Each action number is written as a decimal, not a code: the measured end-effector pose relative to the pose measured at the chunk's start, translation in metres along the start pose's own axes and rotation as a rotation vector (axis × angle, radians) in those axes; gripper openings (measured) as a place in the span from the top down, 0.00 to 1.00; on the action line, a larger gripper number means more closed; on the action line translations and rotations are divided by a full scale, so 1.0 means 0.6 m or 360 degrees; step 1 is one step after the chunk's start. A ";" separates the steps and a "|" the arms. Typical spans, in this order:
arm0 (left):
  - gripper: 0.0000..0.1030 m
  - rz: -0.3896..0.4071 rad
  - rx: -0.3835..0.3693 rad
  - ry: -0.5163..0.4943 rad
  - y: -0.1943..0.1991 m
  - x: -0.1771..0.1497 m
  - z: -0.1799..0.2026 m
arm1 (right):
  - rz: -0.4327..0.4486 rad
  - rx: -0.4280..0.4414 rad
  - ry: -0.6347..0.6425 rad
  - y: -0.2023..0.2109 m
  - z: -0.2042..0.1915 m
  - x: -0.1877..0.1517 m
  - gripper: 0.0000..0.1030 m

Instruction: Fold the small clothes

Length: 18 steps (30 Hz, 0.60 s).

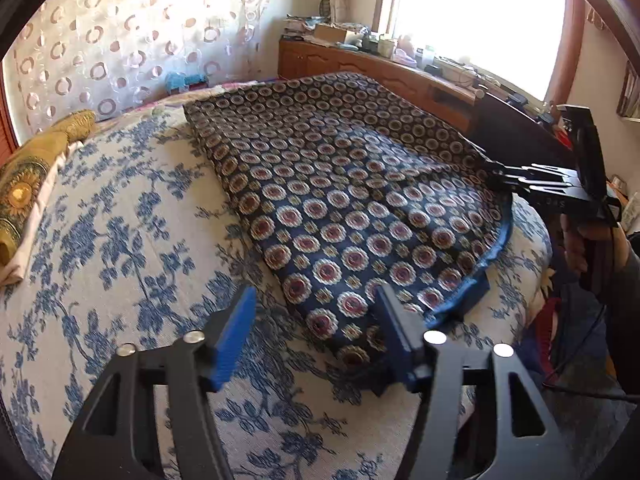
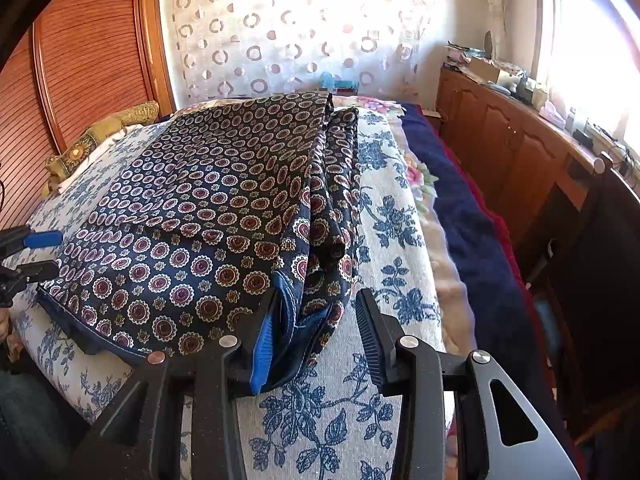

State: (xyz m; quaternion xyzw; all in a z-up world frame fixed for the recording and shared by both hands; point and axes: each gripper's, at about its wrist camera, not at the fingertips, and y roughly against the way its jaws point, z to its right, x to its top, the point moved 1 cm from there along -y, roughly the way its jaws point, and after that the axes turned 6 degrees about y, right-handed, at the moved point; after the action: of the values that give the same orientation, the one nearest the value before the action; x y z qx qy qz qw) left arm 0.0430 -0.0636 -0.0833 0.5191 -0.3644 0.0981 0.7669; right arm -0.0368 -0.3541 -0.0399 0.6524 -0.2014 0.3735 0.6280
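A bed (image 1: pixel 120 216) fills the scene, covered in a cream spread woven with blue floral sprays. Behind it hangs a sheer curtain (image 2: pixel 288 36) dotted with rings, a slatted wooden door (image 2: pixel 80 60) to one side, and a long wooden cabinet (image 2: pixel 516 152) cluttered under a bright window. A yellow patterned pillow (image 1: pixel 28 188) sits at the bed's far edge.

On the spread lies the folded cloth (image 1: pixel 340 184), dark navy, printed with rows of red and cream medallions and edged in a plain blue hem. The left tongs (image 1: pixel 316 336) stand apart at its near corner, one blue ribbed pad over bare spread, the other by the fabric's edge, nothing clamped. The right tongs (image 2: pixel 316 336) also gape, the cloth's bunched, layered corner lying loose between the pads, touching the left one only. Fabric looks thin, softly creased.
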 end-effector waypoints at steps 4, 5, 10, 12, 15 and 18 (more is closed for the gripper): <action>0.48 -0.0028 -0.0016 0.0012 -0.001 -0.009 0.003 | 0.0008 0.0000 -0.0007 0.002 0.001 0.001 0.61; 0.49 -0.0034 -0.0022 0.0016 -0.002 -0.011 0.003 | 0.0010 0.0001 -0.0006 0.002 0.001 -0.002 0.61; 0.66 -0.0035 -0.0068 0.0007 0.001 -0.019 0.009 | 0.0046 -0.0006 0.0006 0.004 -0.004 0.003 0.45; 0.76 -0.0041 -0.0106 0.0011 0.000 -0.020 0.012 | 0.0072 -0.0007 0.0017 0.010 -0.008 0.005 0.43; 0.92 -0.0032 -0.0148 0.0051 0.003 -0.018 0.008 | 0.0112 -0.0008 0.0031 0.021 -0.015 0.006 0.41; 0.95 0.0037 -0.0167 0.0040 0.019 -0.008 0.014 | 0.0147 0.0014 0.0043 0.032 -0.025 0.007 0.37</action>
State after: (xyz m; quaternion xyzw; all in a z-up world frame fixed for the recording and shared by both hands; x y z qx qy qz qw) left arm 0.0297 -0.0647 -0.0766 0.4727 -0.3654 0.0943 0.7963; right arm -0.0519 -0.3412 -0.0250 0.6400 -0.2213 0.4117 0.6098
